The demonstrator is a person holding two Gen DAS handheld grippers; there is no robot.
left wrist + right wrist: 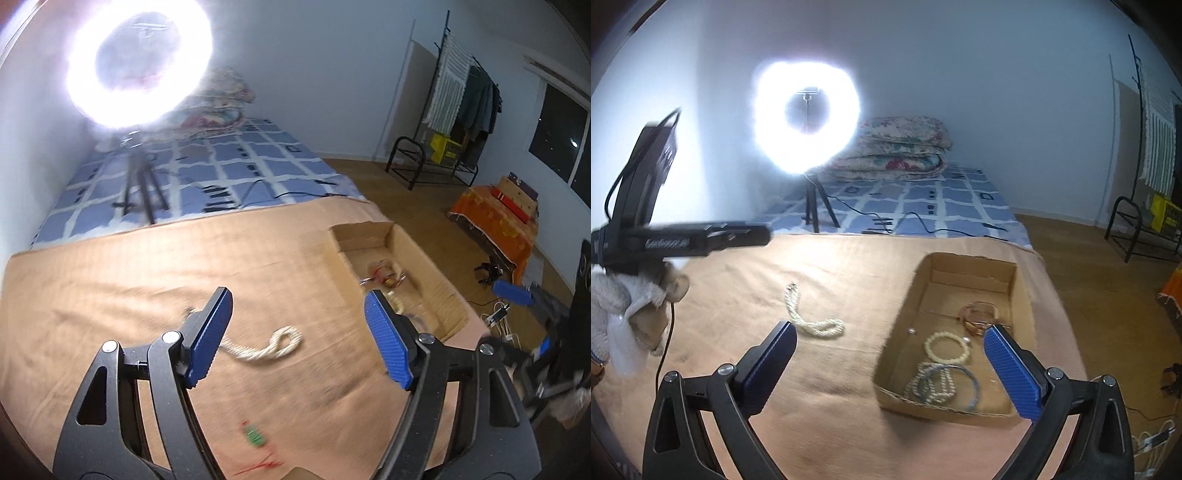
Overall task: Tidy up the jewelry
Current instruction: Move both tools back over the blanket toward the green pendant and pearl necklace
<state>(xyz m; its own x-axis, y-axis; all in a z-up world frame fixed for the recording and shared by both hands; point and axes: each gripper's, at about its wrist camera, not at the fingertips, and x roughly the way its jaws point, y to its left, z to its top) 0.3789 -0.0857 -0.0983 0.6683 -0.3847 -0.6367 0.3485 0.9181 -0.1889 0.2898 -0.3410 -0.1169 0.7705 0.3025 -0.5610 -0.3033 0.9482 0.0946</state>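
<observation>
Both my grippers, left (298,334) and right (890,363), gape empty; the pearl necklace (264,345) lies crosswise just ahead of the left, nearer it.

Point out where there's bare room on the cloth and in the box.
Free: the orange cloth between the pearl necklace and the cardboard box, and the box's far end by its back wall. Crowded: the box's near half, with the bead bracelet and bangles.

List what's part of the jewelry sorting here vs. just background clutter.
Job:
- cardboard box
- bracelets already in the box
- pearl necklace on the blanket
- green trinket on the blanket

Background:
- ring light
- folded quilt
- clothes rack
</observation>
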